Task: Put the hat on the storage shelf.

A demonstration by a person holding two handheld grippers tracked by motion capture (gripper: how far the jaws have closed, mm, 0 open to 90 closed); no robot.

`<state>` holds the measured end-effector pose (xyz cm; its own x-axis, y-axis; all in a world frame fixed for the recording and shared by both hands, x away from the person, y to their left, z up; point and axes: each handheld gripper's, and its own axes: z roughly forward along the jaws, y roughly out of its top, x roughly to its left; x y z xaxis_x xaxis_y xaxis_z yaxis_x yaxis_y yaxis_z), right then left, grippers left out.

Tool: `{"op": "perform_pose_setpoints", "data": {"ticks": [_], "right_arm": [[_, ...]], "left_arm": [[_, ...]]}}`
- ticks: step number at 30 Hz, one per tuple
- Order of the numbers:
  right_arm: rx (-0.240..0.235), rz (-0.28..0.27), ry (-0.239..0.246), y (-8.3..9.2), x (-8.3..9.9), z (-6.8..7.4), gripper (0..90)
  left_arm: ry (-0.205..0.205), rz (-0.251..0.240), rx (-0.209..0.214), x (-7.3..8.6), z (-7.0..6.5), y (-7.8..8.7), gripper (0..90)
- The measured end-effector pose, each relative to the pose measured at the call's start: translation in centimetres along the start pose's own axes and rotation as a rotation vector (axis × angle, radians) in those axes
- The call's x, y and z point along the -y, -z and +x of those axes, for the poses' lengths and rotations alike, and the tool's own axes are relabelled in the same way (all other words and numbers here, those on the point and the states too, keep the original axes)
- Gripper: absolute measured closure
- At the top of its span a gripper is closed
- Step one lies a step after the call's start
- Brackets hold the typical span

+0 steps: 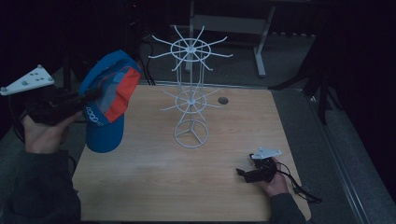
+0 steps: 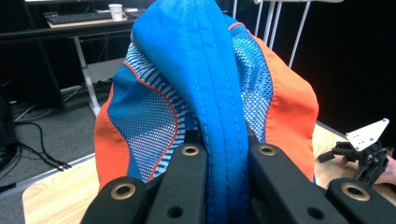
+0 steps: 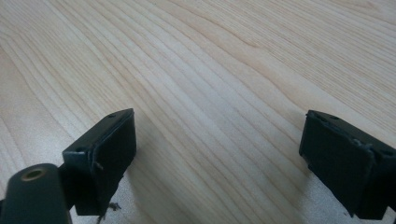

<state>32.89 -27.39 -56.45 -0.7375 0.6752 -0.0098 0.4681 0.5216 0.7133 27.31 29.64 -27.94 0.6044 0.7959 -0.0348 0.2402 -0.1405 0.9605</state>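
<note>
One cap aloft at the left, with the rack at its three o'clock

Clamped on a fold of the cap's (image 1: 108, 100) crown, the left gripper (image 1: 91, 94) holds the cap off the table's (image 1: 154, 186) left edge, brim hanging toward six o'clock. The white wire rack (image 1: 190, 93) stands at three o'clock from the cap, its upper ring of prongs about level with the crown. This hand is much the nearer. At five o'clock from the rack's base, the right gripper (image 1: 241, 173) rests on the tabletop, jaws wide apart and empty.
</note>
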Motion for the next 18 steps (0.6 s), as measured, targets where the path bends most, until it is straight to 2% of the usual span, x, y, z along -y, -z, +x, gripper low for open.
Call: {"op": "perform_pose_setpoints", "data": {"ticks": [3,6,18], "right_arm": [[0.000,-0.001,0.001,0.0,0.0,0.0,10.7],[0.000,0.000,-0.001,0.0,0.0,0.0,10.7],[0.000,0.000,0.000,0.0,0.0,0.0,10.7]], "left_arm": [[-0.001,-0.005,0.005,-0.1,0.0,0.1,88.3],[0.009,-0.034,0.040,-0.2,0.0,0.5,88.3],[-0.008,-0.060,0.053,-1.3,-0.4,1.1,88.3]]}}
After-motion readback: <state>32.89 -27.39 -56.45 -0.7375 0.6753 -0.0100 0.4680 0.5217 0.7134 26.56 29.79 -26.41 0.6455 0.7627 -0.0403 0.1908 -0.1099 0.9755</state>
